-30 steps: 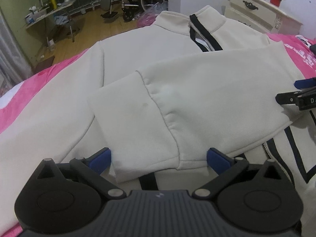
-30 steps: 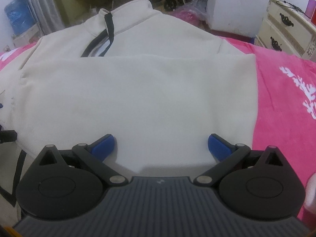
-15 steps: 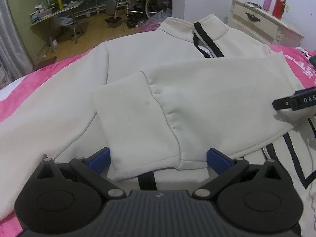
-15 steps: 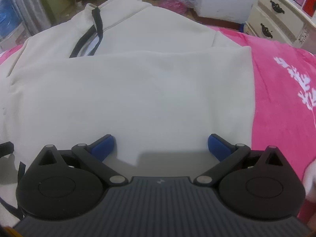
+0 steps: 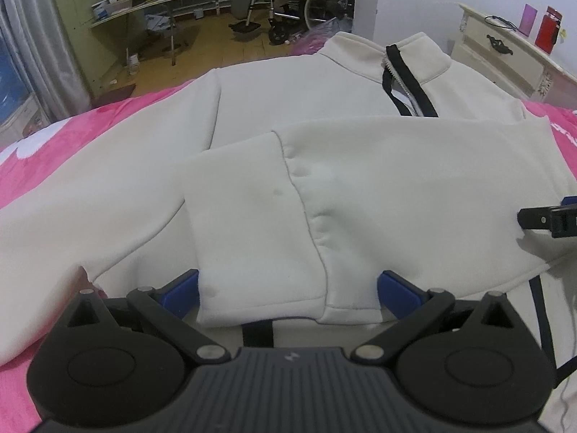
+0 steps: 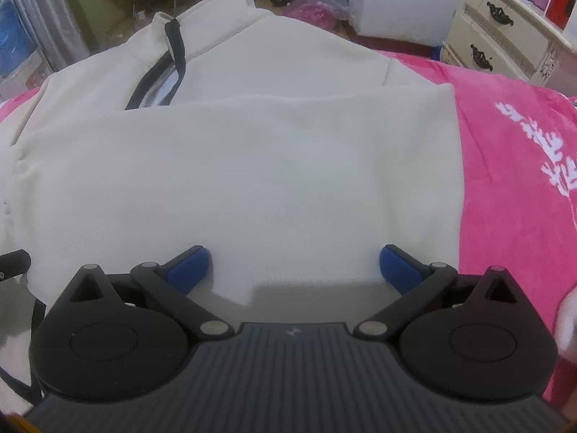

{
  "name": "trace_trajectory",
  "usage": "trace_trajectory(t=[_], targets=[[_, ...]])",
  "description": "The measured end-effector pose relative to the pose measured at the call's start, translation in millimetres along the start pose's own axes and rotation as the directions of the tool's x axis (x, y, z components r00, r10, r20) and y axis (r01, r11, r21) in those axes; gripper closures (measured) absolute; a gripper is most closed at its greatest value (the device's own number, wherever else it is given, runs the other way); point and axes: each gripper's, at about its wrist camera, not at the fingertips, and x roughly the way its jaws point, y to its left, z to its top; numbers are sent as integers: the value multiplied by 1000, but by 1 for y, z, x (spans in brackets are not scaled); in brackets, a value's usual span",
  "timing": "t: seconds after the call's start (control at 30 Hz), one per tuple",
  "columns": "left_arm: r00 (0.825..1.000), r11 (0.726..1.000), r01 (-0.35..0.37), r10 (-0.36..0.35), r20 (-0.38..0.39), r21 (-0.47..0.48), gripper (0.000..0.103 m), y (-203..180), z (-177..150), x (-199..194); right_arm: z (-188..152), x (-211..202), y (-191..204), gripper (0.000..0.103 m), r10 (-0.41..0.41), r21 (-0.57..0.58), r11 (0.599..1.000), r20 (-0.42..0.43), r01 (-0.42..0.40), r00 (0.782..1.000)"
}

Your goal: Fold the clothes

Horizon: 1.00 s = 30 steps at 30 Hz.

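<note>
Both tools open, level and pointed forward.

Left tool point(image 5: 288, 287): jaws spread wide, blue fingertips point(image 5: 182, 292) set well apart at either side of the view, black linkage arms angled outward from the ribbed body. Right tool point(image 6: 294, 267): same pose, jaws spread wide, blue fingertips point(image 6: 395, 265) well apart. Seen from the left wrist, the right tool point(image 5: 548, 216) enters at the right edge, one black finger pointing inward. No hand or sleeve can be made out with certainty.
</note>
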Motion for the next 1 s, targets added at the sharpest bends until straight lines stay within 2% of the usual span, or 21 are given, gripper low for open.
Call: trace_trajectory(t=[0.73, 1.0], targets=[[1000, 1000, 11, -10, 17, -19, 0, 3, -5, -3, 0, 0, 2, 1, -24, 25, 999, 14, 24, 1000], [999, 1000, 27, -27, 38, -1, 0, 6, -11, -6, -9, -1, 1, 1, -24, 37, 999, 84, 21, 996]])
